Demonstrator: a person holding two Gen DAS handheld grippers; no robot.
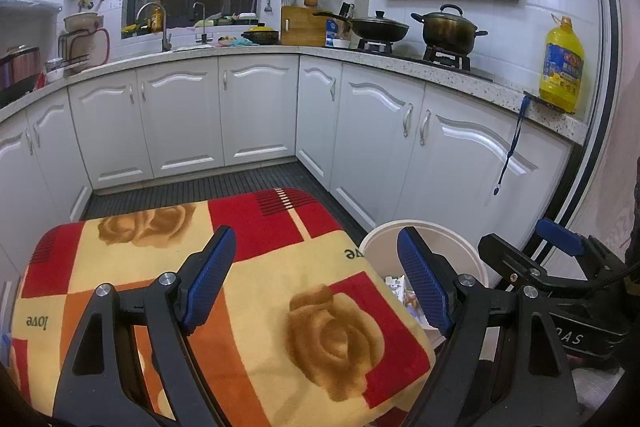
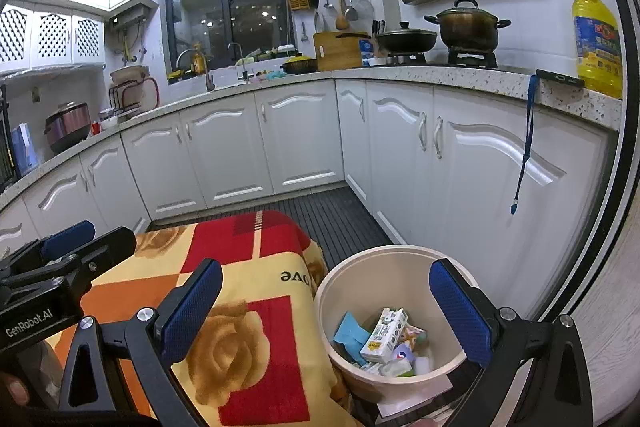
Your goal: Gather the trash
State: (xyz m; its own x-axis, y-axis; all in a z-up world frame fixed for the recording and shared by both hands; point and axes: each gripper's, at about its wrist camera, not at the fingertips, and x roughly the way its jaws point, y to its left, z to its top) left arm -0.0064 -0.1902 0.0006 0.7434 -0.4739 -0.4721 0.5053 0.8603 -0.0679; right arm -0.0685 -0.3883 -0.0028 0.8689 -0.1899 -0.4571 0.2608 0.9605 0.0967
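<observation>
A cream round bin (image 2: 332,291) stands on the floor right of a table covered by a red, yellow and orange rose-pattern cloth (image 2: 256,339). Inside lie a white milk carton (image 2: 384,335), a blue wrapper (image 2: 350,331) and several other packets. My right gripper (image 2: 326,311) is open and empty, hovering over the bin and the cloth's edge. My left gripper (image 1: 320,283) is open and empty above the cloth (image 1: 248,287), with the bin (image 1: 376,243) behind its right finger. The right gripper also shows at the right in the left wrist view (image 1: 560,259).
White cabinets (image 2: 300,139) wrap around a dark slatted floor (image 2: 340,215). The counter holds a yellow oil bottle (image 2: 596,39), pots on a stove (image 2: 468,23), a sink and a rice cooker (image 2: 66,131). A blue lanyard (image 2: 524,143) hangs from the counter edge.
</observation>
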